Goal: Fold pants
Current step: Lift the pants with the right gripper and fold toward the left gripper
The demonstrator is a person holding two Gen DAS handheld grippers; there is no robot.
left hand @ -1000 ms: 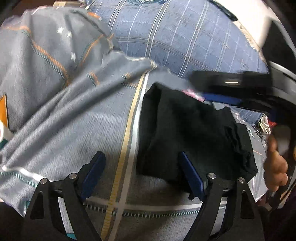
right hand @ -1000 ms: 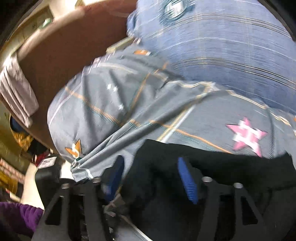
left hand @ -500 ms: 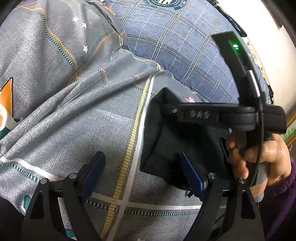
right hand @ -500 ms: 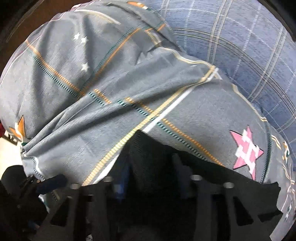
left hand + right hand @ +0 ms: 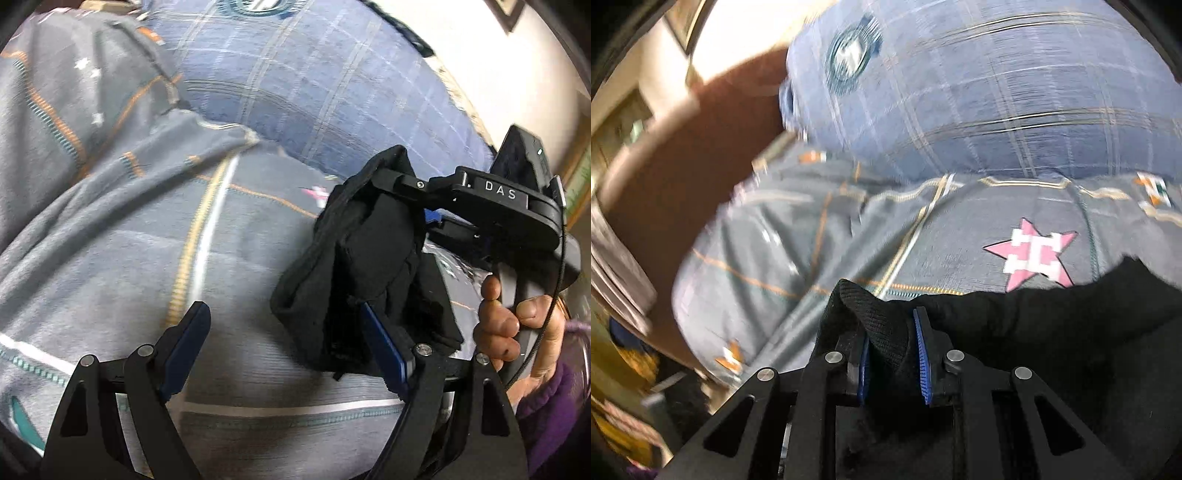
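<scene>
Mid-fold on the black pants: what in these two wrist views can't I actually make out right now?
- Black pants: waistband and leg ends unreadable; bunched, cut off by the right wrist view's lower edge.
- Right gripper, jaws closing on a fold: how many layers are pinched is hidden.
- Left gripper, open: one finger sits behind the cloth in the left wrist view.
- Bedding: motion-blurred.

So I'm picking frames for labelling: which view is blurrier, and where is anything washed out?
Right wrist view: heavy motion blur on the bedding and brown edge, glare top left; gripper and pants stay sharp. Left wrist view: milder smear on the bedding, wall washed out; fisheye bending in both.
</scene>
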